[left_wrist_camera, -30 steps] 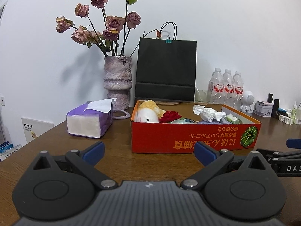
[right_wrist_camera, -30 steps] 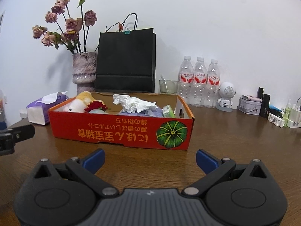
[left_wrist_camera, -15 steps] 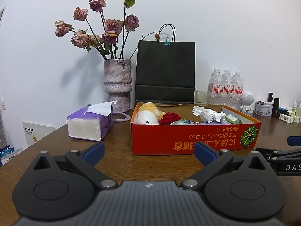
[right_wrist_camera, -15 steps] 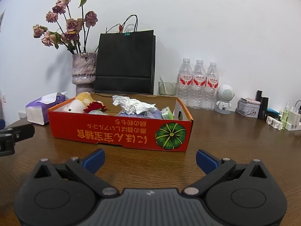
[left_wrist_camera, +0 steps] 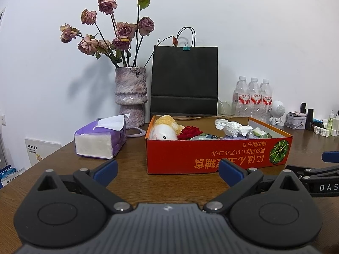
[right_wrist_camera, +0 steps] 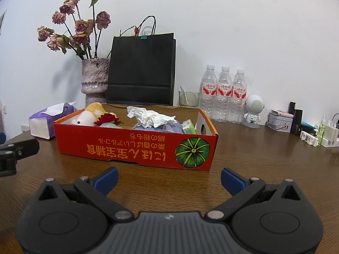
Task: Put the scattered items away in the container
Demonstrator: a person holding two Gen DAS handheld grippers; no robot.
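Observation:
A red cardboard box (left_wrist_camera: 211, 154) (right_wrist_camera: 135, 148) with a green pumpkin print stands on the brown wooden table. Inside lie a white and yellow plush toy (left_wrist_camera: 165, 130) (right_wrist_camera: 89, 116), a red fabric rose (left_wrist_camera: 189, 131) (right_wrist_camera: 108, 119), crumpled white tissue (left_wrist_camera: 232, 127) (right_wrist_camera: 150, 117), a purple cloth (right_wrist_camera: 156, 128) and a small green pack (left_wrist_camera: 260, 133) (right_wrist_camera: 188, 127). My left gripper (left_wrist_camera: 167, 172) is open and empty, low over the table before the box. My right gripper (right_wrist_camera: 168, 180) is open and empty too, in front of the box's right half. Each gripper shows at the edge of the other's view.
A purple tissue pack (left_wrist_camera: 99, 139) lies left of the box. Behind stand a vase of dried roses (left_wrist_camera: 131, 97), a black paper bag (left_wrist_camera: 184, 80), three water bottles (right_wrist_camera: 224, 95), a glass (right_wrist_camera: 188, 98) and a white robot figure (right_wrist_camera: 253, 111). Small cosmetics and a tin (right_wrist_camera: 279, 122) crowd the far right.
Both cameras have drifted slightly back and up from the box. Both grippers stay open and empty; the items in the box have not moved.

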